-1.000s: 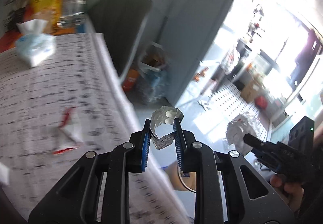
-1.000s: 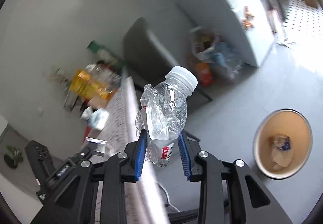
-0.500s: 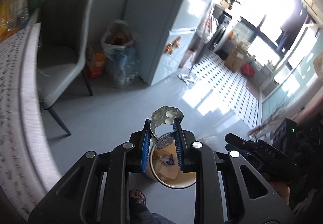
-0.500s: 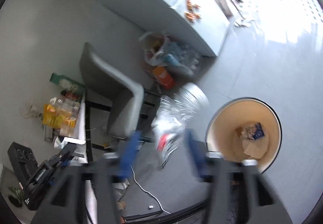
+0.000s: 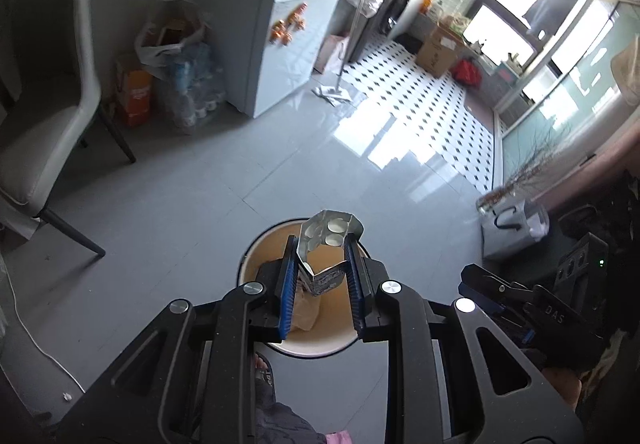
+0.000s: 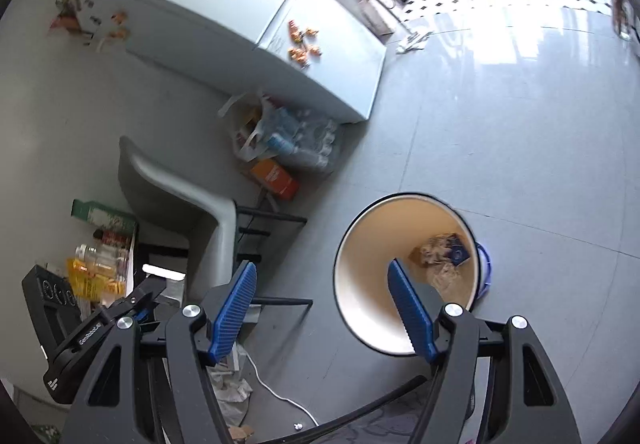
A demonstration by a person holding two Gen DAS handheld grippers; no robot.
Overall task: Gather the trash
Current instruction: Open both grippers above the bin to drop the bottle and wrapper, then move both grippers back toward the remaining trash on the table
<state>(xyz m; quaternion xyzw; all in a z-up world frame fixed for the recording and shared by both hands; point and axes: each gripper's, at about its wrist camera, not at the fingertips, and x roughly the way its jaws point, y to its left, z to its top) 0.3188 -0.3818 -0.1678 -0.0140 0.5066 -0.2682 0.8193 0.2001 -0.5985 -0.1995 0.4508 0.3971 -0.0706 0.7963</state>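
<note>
Gripping a blister pack [image 5: 325,244] over the bin [image 5: 256,264], the left gripper [image 5: 320,276]; right gripper [image 6: 322,308] gapes empty, bin at two o'clock.

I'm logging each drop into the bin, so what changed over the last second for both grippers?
The right gripper let go of the crushed clear plastic bottle: its jaws now stand wide open and empty beside the round cream-lined trash bin, and the bottle is not visible. The left gripper swung from the table to above the bin. Unchanged: it is still shut on the silver foil pill blister pack.
</note>
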